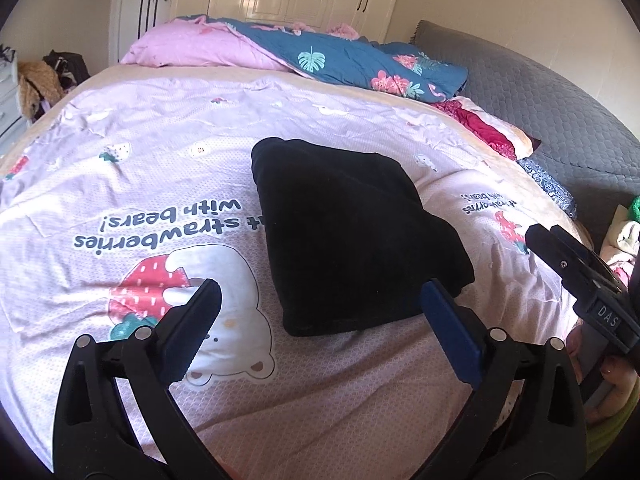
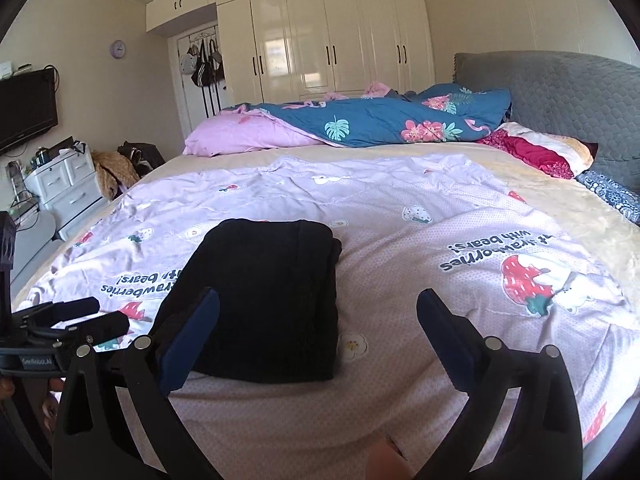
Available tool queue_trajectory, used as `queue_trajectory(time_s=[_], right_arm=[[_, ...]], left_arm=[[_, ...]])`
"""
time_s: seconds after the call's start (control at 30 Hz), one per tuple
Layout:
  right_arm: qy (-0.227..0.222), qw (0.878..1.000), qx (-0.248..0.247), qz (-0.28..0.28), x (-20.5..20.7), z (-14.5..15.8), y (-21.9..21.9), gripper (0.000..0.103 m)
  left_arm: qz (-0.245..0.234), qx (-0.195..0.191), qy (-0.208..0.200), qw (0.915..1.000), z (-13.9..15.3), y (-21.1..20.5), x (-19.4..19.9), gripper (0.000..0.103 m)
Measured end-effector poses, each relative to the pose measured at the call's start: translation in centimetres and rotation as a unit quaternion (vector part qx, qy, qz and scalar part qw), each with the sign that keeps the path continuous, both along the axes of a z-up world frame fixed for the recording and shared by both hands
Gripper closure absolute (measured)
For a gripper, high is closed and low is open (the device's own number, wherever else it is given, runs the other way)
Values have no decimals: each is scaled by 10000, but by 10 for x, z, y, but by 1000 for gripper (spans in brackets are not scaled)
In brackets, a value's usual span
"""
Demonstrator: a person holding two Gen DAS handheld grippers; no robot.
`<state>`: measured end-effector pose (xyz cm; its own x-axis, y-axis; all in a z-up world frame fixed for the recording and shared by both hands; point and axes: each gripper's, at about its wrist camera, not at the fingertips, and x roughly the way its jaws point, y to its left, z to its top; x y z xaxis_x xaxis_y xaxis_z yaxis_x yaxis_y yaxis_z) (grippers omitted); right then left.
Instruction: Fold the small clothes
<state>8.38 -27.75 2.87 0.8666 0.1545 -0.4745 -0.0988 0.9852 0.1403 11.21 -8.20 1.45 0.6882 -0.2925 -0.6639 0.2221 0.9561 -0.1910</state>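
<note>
A black garment [image 1: 352, 232] lies folded into a compact block on the pink strawberry-and-bear quilt [image 1: 140, 184]; it also shows in the right wrist view [image 2: 272, 300]. My left gripper [image 1: 320, 300] is open and empty, hovering just short of the garment's near edge. My right gripper [image 2: 318, 308] is open and empty, with its left finger over the garment's near left corner. The right gripper also shows at the right edge of the left wrist view [image 1: 568, 264], and the left gripper at the left edge of the right wrist view [image 2: 92, 316].
A blue floral duvet [image 2: 384, 120] and pink pillow [image 2: 240, 136] lie at the far side of the bed. A grey headboard [image 2: 560, 92] and red pillow [image 2: 536, 152] are at right. White wardrobes [image 2: 328, 36] stand behind; drawers [image 2: 64, 184] and a TV [image 2: 24, 108] at left.
</note>
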Motion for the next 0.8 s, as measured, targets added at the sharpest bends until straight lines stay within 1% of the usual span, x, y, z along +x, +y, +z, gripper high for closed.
queue_trajectory(time_s=[0.2,0.4,0.47,0.57,0.7,0.8], right_arm=[[-19,10000,34,-83,-22,-6,-4,4],[85,9998,-180,-71,-39,-19,2,4],[169,9996,-224,-3,-45,-24,5,4],[284,9992,-277,-8,-54,-32,11,4],[452,9987,-149,-183,-61,-43,11,4],[661,9973,-138,-273,-57,-55,11,4]], left_arm=[[4,65,-145,9999,0,1,-20,9],[136,114,-221,9996,-11,7,-41,9],[192,168,-196,9995,-17,8,-45,9],[235,112,-149,9996,-25,11,-49,9],[267,139,-113,9995,-33,13,-49,9],[356,168,-94,9992,-36,15,-48,9]])
